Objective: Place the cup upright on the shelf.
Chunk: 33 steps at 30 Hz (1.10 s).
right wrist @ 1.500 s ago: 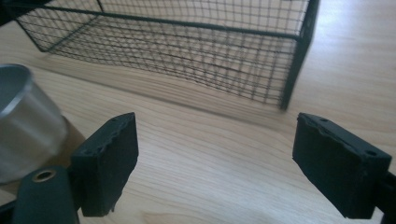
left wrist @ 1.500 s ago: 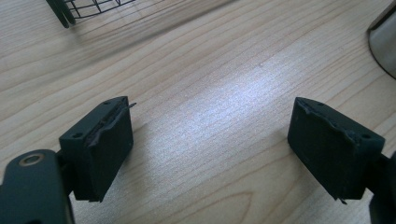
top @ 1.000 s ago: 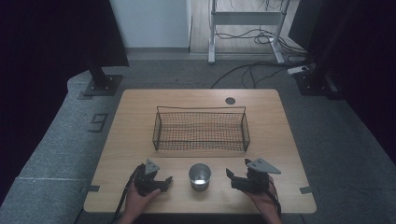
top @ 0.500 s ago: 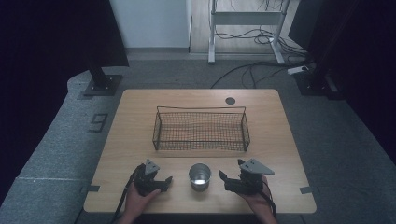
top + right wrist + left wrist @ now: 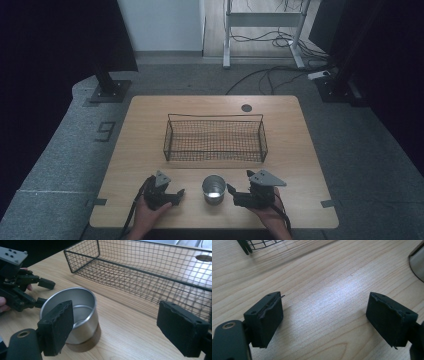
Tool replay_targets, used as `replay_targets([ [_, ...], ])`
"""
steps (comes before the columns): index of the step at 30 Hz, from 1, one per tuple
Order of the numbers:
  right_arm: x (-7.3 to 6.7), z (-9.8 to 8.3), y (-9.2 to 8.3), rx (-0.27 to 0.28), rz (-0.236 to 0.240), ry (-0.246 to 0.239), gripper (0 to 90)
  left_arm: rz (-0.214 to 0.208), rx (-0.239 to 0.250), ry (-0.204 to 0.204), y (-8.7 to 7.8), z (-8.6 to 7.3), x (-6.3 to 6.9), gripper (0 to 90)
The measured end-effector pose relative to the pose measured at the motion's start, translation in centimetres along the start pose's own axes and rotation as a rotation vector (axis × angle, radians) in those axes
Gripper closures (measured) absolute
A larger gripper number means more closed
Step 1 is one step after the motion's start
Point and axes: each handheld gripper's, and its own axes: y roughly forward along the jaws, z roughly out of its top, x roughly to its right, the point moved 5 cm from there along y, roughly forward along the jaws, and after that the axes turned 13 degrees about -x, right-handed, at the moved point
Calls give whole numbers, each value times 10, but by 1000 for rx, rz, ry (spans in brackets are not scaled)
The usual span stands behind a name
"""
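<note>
Steel cup (image 5: 213, 189) stood on counter (image 5: 290, 150) at lower centre, not yet gripped; right gripper (image 5: 233, 194) fingers apart beside it, left gripper (image 5: 178, 194) fingers apart, empty. Wire basket (image 5: 215, 141) seen empty above.

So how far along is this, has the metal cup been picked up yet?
Not yet. Nothing looks done: the metal cup stands on the table, and the wire basket behind it holds nothing. In hand: the right hand-held gripper sits just beside the cup, jaws open, nothing between them. The left hand-held gripper is open too. Gripping and moving the cup likely remain.
</note>
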Motion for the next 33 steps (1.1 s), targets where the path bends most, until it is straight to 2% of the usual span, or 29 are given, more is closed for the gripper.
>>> replay_targets([
  [15,-28,23,11,-1,49,-59,128,0,0,0,0,0,0,141],
  [27,-44,21,27,-56,69,-88,102,0,0,0,0,0,0,141],
  [33,-50,27,35,-66,61,-97,78,0,0,0,0,0,0,141],
])
